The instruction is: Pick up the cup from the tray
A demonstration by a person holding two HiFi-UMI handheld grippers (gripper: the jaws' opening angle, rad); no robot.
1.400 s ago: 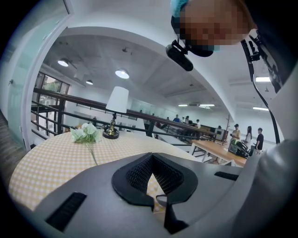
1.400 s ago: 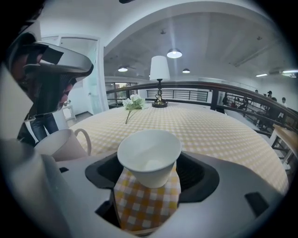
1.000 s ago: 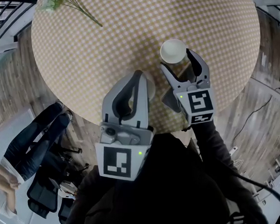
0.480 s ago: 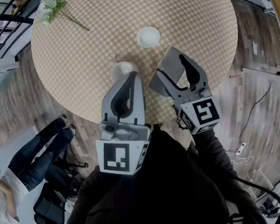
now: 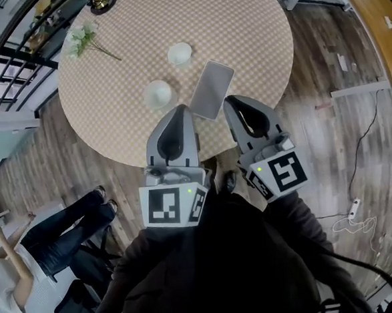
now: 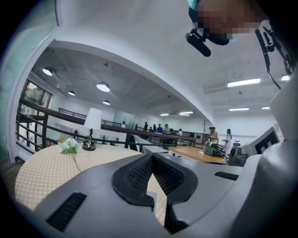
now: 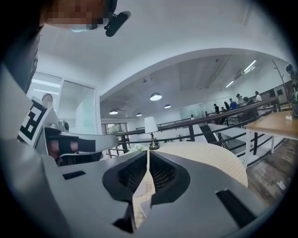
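Two white cups stand on the round checked table (image 5: 109,65), one (image 5: 157,93) just left of the flat grey tray (image 5: 212,89), the other (image 5: 180,53) farther back. Neither cup is on the tray. My left gripper (image 5: 181,109) is shut and empty, held above the table's near edge, close to the nearer cup in the head view. My right gripper (image 5: 232,101) is beside the tray's near end; its jaws have just been closing and now meet with nothing between them. In the gripper views both the left gripper (image 6: 152,155) and the right gripper (image 7: 148,152) point level across the table.
A flower sprig (image 5: 81,41) and a lamp base (image 5: 101,0) sit at the table's far left. A seated person (image 5: 48,243) is at lower left. A cable and power strip (image 5: 353,216) lie on the wood floor at right. Railings (image 5: 8,58) run beyond the table.
Both grippers have drawn back from the table and risen. The right jaws went from wide open to shut. The tray now lies apart from the right gripper.
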